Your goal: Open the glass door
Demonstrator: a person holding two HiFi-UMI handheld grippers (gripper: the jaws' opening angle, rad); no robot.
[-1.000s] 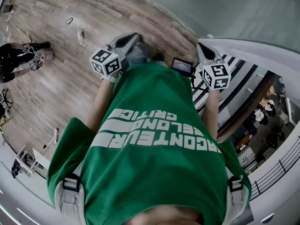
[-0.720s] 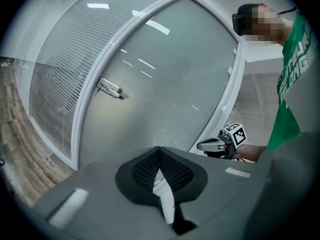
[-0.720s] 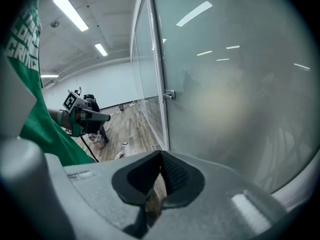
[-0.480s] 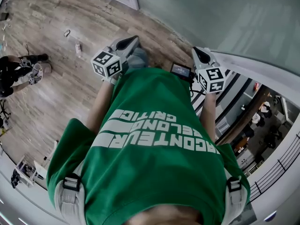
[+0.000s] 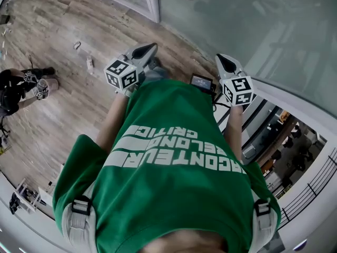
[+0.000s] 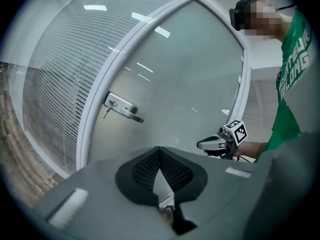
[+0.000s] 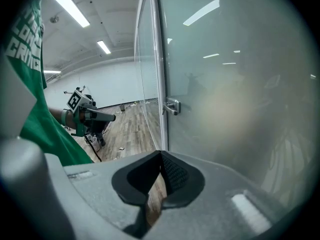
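**While the Handle Sits Untouched, Both Grippers Hang Short of the Door**

As you stand facing the glass door (image 5: 237, 20), you hold the left gripper (image 5: 150, 49) and the right gripper (image 5: 222, 61) out in front of your green shirt (image 5: 174, 167), both noses aimed ahead at the pane. Neither touches it. The left gripper's jaws are closed tip to tip with nothing between them, and the right gripper's are the same, which fits an approach with nothing to carry.

The door looks closed against its white frame post (image 5: 152, 1), and its frosted pane fills most of the right gripper view. Your target is the lever handle (image 6: 125, 111), mounted at the door's edge just beside that post, with a key (image 6: 107, 110) hanging from the lock above the lever. It is well apart from both grippers, up and to the left of the left gripper's jaws.

The left gripper faces the handle more squarely, so it seems the likelier one to work the lever. The right gripper looks along the frame's line and is placed more for steadying or pushing. Whichever you choose will probably have to part its jaws before reaching the lever, since closed tips would only nudge it. The wood floor (image 5: 63, 99) between you and the door shows nothing in your way, and the task has not yet begun
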